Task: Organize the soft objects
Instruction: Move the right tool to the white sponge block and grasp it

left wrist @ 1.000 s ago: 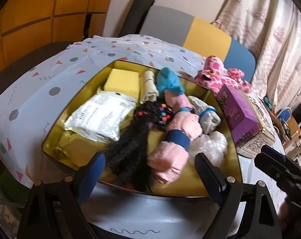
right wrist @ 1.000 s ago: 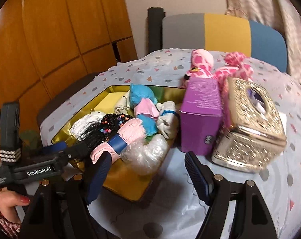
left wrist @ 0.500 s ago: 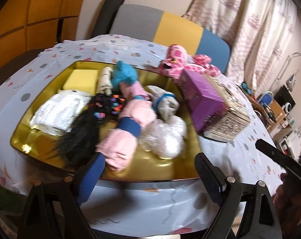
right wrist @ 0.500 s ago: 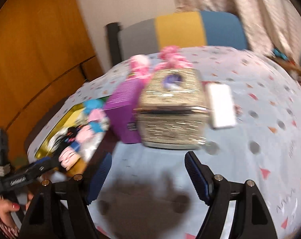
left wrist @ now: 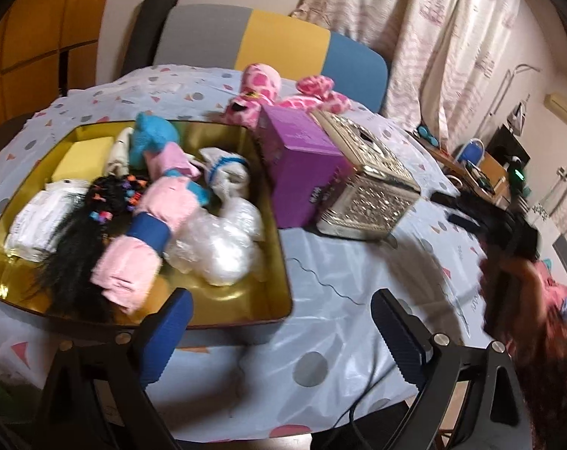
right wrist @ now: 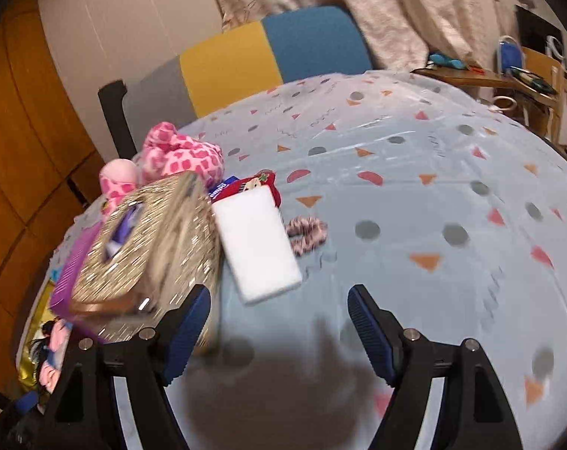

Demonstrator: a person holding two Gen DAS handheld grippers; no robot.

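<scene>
both claws wide open, empty. right gripper (right wrist: 279,322) faces white sponge (right wrist: 259,247) and scrunchie (right wrist: 306,233) loose on table; left gripper (left wrist: 279,330) parked by gold tray (left wrist: 279,255), where soft stuff collects

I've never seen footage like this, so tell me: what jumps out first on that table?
First, the shiny gold tray at the left of the table, heaped with soft things: a pink rolled towel, a black wig, bubble wrap. Right beside it stand a purple box and a glittery tissue box, with a pink spotted plush toy lying behind them. Past the tissue box lies a white sponge block.
</scene>
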